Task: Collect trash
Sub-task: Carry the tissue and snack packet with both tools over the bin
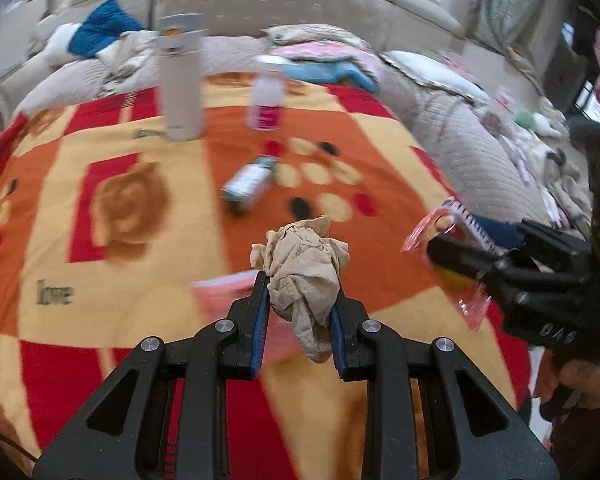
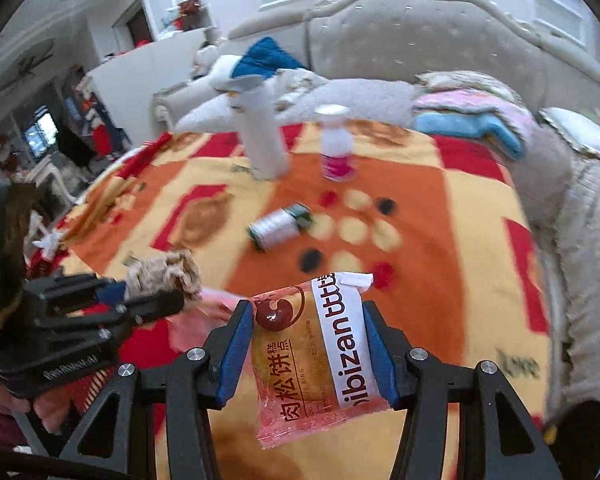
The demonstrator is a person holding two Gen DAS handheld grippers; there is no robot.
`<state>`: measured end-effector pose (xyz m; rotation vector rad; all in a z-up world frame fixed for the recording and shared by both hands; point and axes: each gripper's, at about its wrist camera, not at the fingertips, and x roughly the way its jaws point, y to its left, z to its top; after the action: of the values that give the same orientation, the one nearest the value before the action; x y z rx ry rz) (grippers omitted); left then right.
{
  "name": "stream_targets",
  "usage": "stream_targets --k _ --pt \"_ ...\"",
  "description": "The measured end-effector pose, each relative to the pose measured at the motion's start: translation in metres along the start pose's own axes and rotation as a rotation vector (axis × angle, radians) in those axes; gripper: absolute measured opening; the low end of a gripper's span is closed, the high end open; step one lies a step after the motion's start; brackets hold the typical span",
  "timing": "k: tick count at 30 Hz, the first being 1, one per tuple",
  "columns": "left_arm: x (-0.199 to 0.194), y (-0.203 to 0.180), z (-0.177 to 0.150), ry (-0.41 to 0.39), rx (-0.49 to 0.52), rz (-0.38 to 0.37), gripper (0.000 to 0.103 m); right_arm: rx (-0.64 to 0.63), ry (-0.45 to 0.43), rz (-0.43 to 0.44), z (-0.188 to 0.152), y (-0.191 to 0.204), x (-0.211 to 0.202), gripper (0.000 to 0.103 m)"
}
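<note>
Crumpled beige tissue (image 1: pixel 304 272), glossy snack wrapper (image 2: pixel 312 356), both tool-clamped.

Beyond the fingertips, tall white bottle (image 1: pixel 180 80), small bottle (image 1: pixel 267 98) and lying can (image 1: pixel 247 184) motion-blurred, labels unreadable. Pink item (image 1: pixel 224 290) left of fingers mostly hidden. Snack packet (image 2: pixel 316 356) lower edge behind finger.

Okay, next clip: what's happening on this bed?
A person is clearing trash off a patterned blanket with two handheld grippers. The left gripper has its jaws shut on a crumpled beige tissue; the right gripper grips a pastry wrapper. Both are lifted off the blanket. A tall white tube, an upright bottle and a toppled bottle remain behind.
</note>
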<state>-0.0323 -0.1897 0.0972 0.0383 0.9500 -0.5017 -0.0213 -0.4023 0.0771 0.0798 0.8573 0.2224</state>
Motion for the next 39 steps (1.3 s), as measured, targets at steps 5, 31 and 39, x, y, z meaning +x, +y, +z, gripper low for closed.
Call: stream_targets --k 5,31,39 --pt "0.012 -0.059 0.002 0.018 0.073 -0.070 0.024 0.061 -0.001 -0.071 -0.028 -0.043 -0.026 0.053" --pt "0.096 -0.265 -0.010 0.172 0.222 -0.325 0.024 0.381 0.044 -0.296 -0.148 -0.223 -0.094 0.053" --pt "0.117 -0.284 -0.013 0.234 0.190 -0.398 0.024 0.440 0.063 -0.298 -0.165 -0.245 -0.090 0.053"
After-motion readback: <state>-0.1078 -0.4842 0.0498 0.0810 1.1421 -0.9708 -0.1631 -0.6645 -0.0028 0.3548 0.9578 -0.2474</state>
